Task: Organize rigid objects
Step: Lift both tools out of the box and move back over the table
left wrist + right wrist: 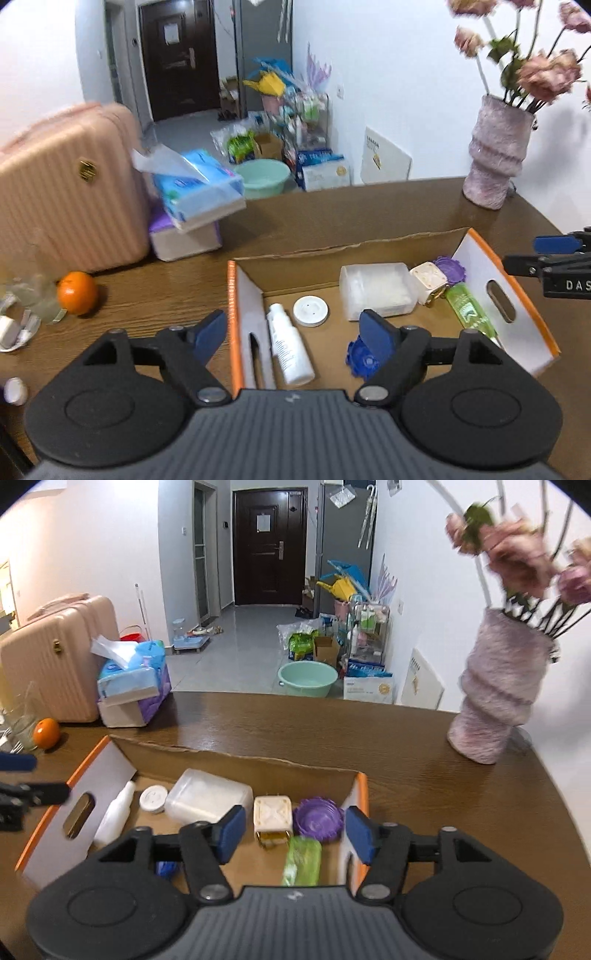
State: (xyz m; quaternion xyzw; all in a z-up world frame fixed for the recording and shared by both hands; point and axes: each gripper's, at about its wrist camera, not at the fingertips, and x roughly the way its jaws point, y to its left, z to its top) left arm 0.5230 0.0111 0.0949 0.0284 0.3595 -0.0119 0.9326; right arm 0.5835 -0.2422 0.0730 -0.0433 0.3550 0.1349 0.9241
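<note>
Wooden table point(147, 295): both grippers, left point(293, 332) and right point(293, 830), gape empty over the box point(110, 760).

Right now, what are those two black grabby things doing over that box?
A person is tidying small hard things into a cardboard box on a wooden table. Both tongs, left and right, hover over it with jaws open and nothing in them. Inside lie a white bottle, a round white lid, a clear plastic tub, a purple lid and a green tube. An orange sits outside.

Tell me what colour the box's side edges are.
Orange, on the cardboard box; clearest in the left wrist view.
</note>
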